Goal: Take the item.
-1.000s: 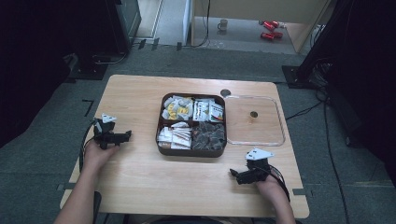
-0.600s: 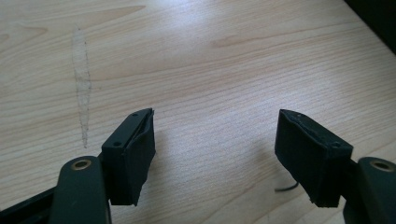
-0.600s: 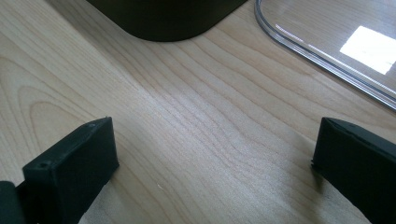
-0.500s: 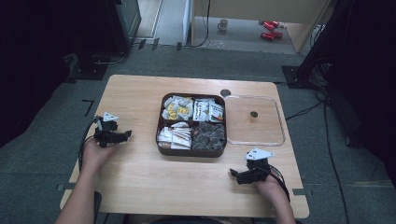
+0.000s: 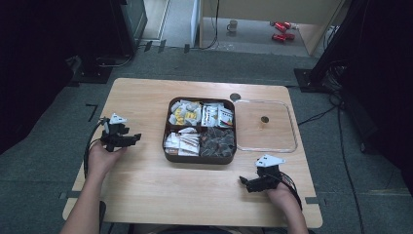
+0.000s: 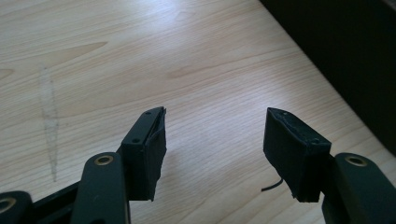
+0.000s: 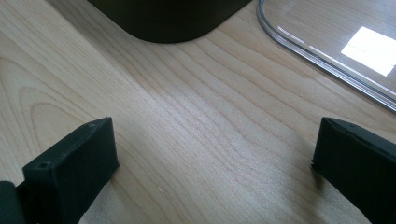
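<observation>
My left hand-held gripper sits at the left of the high view, over bare wood near the desk's left edge, its jaws pointing right toward the brown tray. Those jaws have just been closing, yet they stand apart with nothing between them; in the left gripper view I see only wood grain in the gap, and the desk's edge runs diagonally down the upper right of that frame with dark floor beyond it.

My right hand-held gripper rests at the lower right of the high view, just below the tray's lower right corner and well apart from the left one. Its jaws are wide apart and empty. In the right gripper view the tray's rounded dark corner fills the top centre, and the curved rim of the clear lid crosses the upper right; both lie ahead of the pads, untouched.

The tray sits at the centre of the desk, divided into four compartments filled with packets, with the clear lid lying flat just beside it on its right. A broad strip of open wood runs along the lower part of the desk between my two hands, and another lies between the left gripper and the tray's left wall.
</observation>
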Tool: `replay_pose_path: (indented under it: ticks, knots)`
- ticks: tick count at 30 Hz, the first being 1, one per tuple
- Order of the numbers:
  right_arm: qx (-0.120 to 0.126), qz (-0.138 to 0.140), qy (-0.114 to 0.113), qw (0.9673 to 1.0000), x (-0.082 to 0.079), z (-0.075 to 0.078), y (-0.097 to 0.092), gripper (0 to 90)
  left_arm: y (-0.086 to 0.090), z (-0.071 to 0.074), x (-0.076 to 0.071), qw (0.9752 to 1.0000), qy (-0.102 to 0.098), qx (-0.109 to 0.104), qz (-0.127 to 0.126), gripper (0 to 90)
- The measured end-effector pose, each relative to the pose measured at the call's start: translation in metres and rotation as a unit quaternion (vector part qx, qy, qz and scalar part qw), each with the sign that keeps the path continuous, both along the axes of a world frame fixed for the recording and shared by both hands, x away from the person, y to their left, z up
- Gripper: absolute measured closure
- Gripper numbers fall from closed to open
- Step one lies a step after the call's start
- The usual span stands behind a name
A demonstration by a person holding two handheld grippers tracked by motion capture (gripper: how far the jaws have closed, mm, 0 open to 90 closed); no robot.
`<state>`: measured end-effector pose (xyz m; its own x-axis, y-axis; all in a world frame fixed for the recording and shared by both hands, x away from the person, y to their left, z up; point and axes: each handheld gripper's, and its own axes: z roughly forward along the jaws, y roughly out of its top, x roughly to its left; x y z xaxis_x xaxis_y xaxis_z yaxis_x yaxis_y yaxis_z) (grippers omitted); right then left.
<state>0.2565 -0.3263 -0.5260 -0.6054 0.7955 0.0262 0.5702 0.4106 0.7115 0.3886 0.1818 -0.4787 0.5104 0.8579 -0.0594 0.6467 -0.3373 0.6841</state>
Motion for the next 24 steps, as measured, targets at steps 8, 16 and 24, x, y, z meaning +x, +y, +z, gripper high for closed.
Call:
replay_pose_path:
  ticks: [8,16,24]
  knots:
    - [0.0,0.003,0.0,1.0,0.001,0.0,0.0,0.0,-0.01,0.012,0.001,0.9989,0.011,-0.017,-0.043,43.8]
    - [0.0,0.003,0.0,1.0,0.001,0.0,0.0,0.0,-0.014,0.019,0.005,0.9974,0.019,-0.032,-0.061,44.0]
    - [0.0,0.003,0.0,1.0,0.001,0.0,0.0,0.0,-0.021,0.027,0.005,0.9969,0.022,-0.024,-0.071,48.5]
